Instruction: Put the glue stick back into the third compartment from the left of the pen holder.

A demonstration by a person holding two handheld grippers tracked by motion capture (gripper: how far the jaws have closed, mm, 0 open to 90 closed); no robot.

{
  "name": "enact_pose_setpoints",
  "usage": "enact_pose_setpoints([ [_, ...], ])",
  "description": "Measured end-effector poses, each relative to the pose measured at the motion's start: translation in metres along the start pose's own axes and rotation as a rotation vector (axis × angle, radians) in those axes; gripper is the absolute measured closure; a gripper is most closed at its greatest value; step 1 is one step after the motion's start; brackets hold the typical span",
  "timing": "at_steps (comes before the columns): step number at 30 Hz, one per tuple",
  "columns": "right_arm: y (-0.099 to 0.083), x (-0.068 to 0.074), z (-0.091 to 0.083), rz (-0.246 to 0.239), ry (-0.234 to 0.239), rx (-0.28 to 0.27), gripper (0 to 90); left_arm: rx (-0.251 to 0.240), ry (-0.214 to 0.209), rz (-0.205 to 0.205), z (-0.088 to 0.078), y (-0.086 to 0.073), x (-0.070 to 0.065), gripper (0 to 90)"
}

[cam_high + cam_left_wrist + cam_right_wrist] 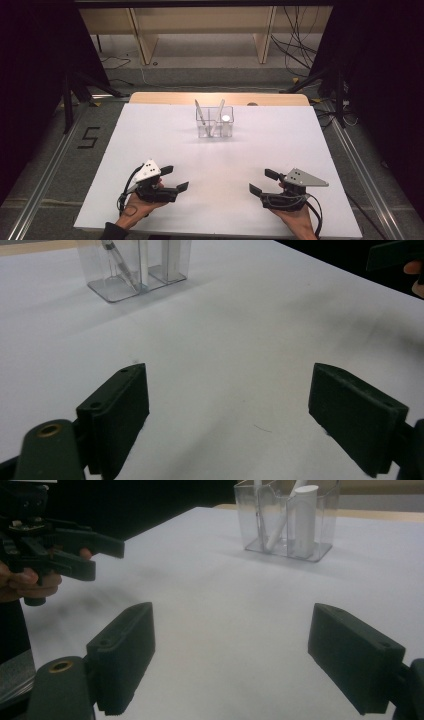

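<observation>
From the high view, the left gripper (175, 178) sits near the front left corner of the white table (150, 135), held in a hand (137, 205) that comes in over the front edge. Its jaws are spread wide with nothing between them, and they point toward the middle of the table. The right gripper (263, 182) is near the front right corner, in the other hand (295, 217), jaws also spread wide and empty, pointing toward the left gripper. The two are well apart. A clear holder (215, 122) stands near the middle of the back edge, far from both grippers, with two white pens (200, 116) leaning in it and a white tube (226, 122) upright beside them

In the left gripper view, the left gripper (227, 410) shows both black jaws wide apart just above bare table (225, 330), gripping nothing. The clear holder (135, 270) is at the far edge of the picture, with a pen (119, 262) slanting inside

In the right gripper view, the right gripper (230, 652) is fully spread, with bare table (225, 610) between the jaws. The left gripper (105, 555) hangs open off to one side above the table. The clear holder (285, 520) stands farther back, the white tube (305, 517) upright in one compartment and a pen (280, 527) leaning in the next
</observation>
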State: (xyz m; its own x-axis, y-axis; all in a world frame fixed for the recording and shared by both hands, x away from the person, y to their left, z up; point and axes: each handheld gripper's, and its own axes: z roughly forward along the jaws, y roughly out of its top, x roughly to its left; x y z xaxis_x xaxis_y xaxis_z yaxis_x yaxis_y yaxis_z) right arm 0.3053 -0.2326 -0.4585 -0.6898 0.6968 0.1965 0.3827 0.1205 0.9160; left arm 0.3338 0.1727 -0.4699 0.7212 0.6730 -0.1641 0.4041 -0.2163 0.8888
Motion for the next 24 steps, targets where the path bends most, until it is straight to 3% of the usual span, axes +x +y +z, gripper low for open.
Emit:
enact_pose_setpoints([
  [24, -0.0095, 0.0033, -0.002, -0.011, -0.018, 0.007, 19.4, -0.005, -0.004, -0.006, -0.0005, 0.0, 0.0014, 16.1],
])
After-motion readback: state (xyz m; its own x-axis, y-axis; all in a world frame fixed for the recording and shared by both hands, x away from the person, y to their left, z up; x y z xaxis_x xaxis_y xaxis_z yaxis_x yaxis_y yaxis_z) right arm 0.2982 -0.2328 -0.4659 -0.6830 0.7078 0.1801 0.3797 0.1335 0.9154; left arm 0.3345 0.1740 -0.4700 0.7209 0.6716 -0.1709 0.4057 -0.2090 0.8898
